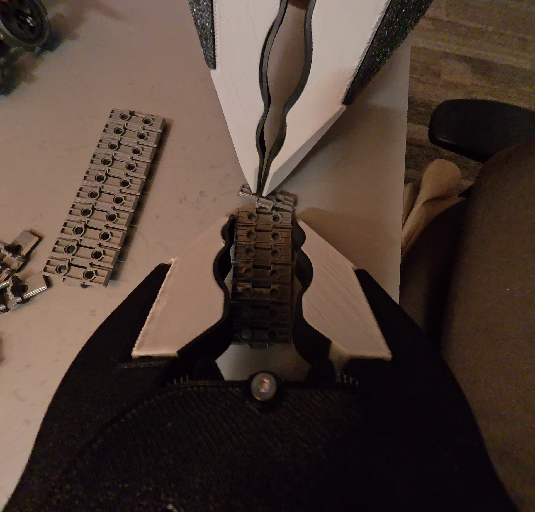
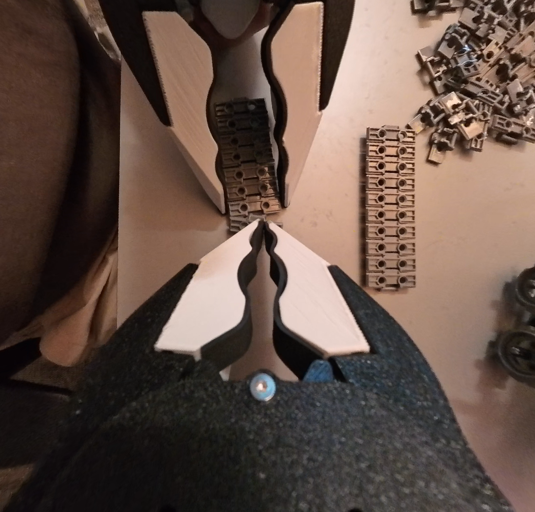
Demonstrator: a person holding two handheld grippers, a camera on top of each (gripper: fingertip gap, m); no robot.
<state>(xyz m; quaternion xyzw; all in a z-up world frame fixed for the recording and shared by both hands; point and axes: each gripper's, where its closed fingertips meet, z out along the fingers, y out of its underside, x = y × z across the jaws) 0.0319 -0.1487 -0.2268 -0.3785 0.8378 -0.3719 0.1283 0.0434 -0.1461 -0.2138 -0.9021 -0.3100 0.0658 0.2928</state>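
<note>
My left gripper (image 1: 263, 218) is shut on a short strip of grey track links (image 1: 262, 269), clamping its two long sides just above the white table (image 1: 362, 165). My right gripper (image 1: 262, 192) faces it from the far side. Its tips are pinched on a single grey link (image 1: 265, 203) that sits skewed against the strip's free end. In the right wrist view, the right gripper (image 2: 262, 223) meets the end link (image 2: 241, 226) there. Beyond it the left gripper (image 2: 254, 207) holds the strip (image 2: 249, 162).
A longer finished strip (image 1: 101, 199) lies flat to the left; it also shows in the right wrist view (image 2: 390, 214). A pile of loose links (image 2: 477, 63) and black wheels (image 2: 518, 324) lie beyond. The table edge (image 1: 404, 208), a black chair (image 1: 477, 127) and a clothed lap (image 1: 492, 266) are at right. Left and right tips are no more than a few centimetres apart.
</note>
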